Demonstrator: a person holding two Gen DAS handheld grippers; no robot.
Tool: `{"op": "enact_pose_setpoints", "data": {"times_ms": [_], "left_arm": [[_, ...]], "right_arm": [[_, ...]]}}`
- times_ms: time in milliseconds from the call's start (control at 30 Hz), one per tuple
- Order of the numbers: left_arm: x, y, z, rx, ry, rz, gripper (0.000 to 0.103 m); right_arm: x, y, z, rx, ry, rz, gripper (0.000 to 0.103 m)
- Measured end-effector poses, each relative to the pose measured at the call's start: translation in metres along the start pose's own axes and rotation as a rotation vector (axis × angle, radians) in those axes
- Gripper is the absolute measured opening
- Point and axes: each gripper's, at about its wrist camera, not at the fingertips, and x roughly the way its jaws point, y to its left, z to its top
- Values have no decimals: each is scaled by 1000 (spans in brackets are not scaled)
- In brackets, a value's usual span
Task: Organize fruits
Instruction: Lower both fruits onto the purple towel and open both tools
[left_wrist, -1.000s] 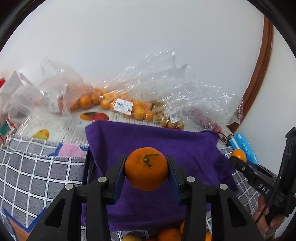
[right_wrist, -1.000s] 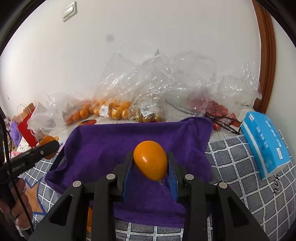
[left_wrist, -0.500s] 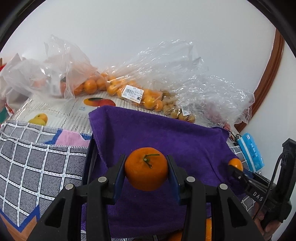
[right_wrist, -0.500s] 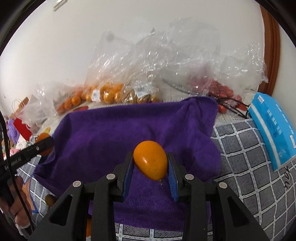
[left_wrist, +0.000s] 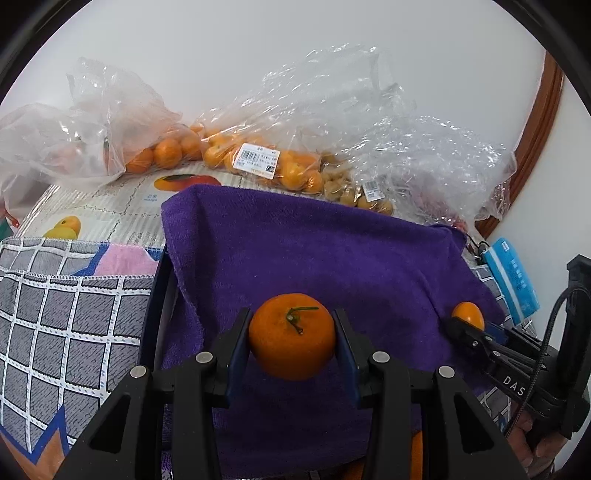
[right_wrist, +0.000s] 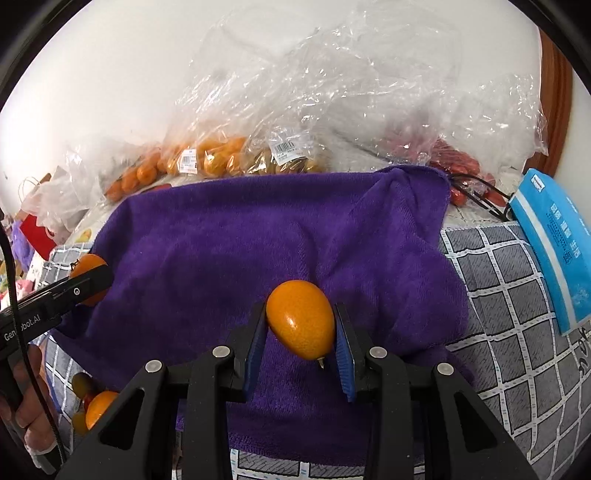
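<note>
My left gripper (left_wrist: 292, 341) is shut on a round orange mandarin (left_wrist: 291, 336) with a green stem, held above a purple towel (left_wrist: 314, 258). My right gripper (right_wrist: 300, 328) is shut on an oval orange kumquat (right_wrist: 301, 318), also above the purple towel (right_wrist: 240, 240). In the left wrist view the right gripper (left_wrist: 466, 325) shows at the right edge with the kumquat (left_wrist: 468, 314). In the right wrist view the left gripper (right_wrist: 83, 282) shows at the left with the mandarin (right_wrist: 86, 264). Loose fruits (right_wrist: 98, 404) lie near the towel's front left corner.
Clear plastic bags of oranges (left_wrist: 258, 162) and small fruits (right_wrist: 288, 162) line the wall behind the towel, with red fruits (right_wrist: 458, 166) at the right. A blue packet (right_wrist: 557, 236) lies right of the towel on a grey checked cloth (right_wrist: 498, 295). A hand (right_wrist: 26, 402) holds the left gripper.
Both grippers have sunk toward the purple towel with their fruits still held; the towel fills more of each view and the bags sit higher.
</note>
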Motion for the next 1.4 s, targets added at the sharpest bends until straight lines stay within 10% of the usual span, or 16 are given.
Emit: {"op": "enact_pose_setpoints", "data": {"times_ms": [900,1033,1400], "left_arm": [[14,4,0,-19,56,1,41],[4,1,1,-15,21,-27,49],[-21,-3,1,0,-129,3,49]], "right_arm": [[4,1,-2,-18,7,-24,43],[-5,-3,1,5,-25,-24,62],[-22,-18,3,80,-89,-15,65]]}}
